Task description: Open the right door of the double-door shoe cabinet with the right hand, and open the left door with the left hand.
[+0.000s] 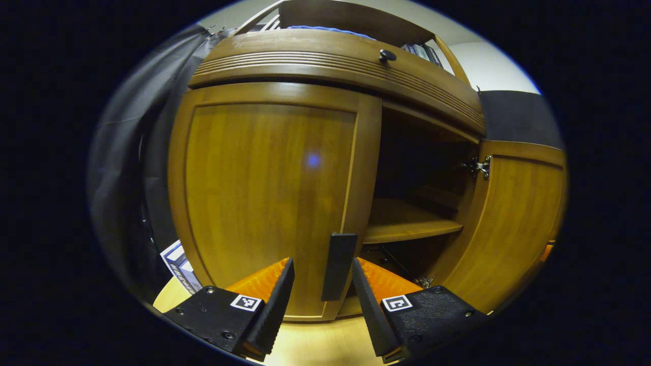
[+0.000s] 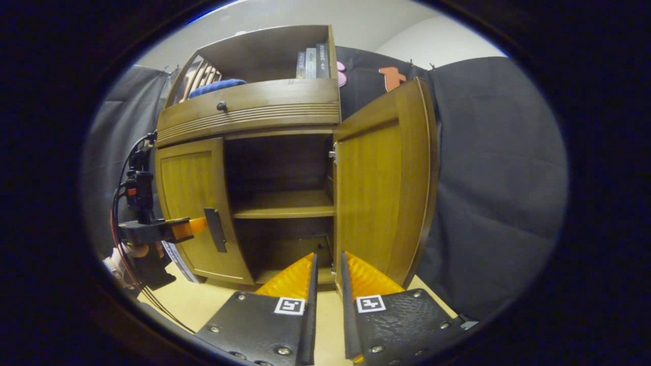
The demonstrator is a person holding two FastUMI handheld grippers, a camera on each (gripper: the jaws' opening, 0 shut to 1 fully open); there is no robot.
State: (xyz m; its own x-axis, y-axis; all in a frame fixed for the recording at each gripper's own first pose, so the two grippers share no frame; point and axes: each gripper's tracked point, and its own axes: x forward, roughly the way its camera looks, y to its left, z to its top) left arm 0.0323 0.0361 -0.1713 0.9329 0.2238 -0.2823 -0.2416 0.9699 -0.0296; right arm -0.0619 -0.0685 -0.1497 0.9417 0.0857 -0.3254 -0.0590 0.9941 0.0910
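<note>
Left gripper view: handle (image 1: 337, 266) between tongs (image 1: 320, 282)

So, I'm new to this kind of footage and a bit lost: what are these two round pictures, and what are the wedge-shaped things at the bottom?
Each picture comes from a camera riding on a handheld gripper; the wedges are that gripper's own two fingers. In the left gripper view, the left gripper is open, its fingers either side of the handle of the closed left door. The right gripper view shows the right gripper, nearly closed and holding nothing, before the cabinet with its right door already open. The shelf inside looks bare.
</note>
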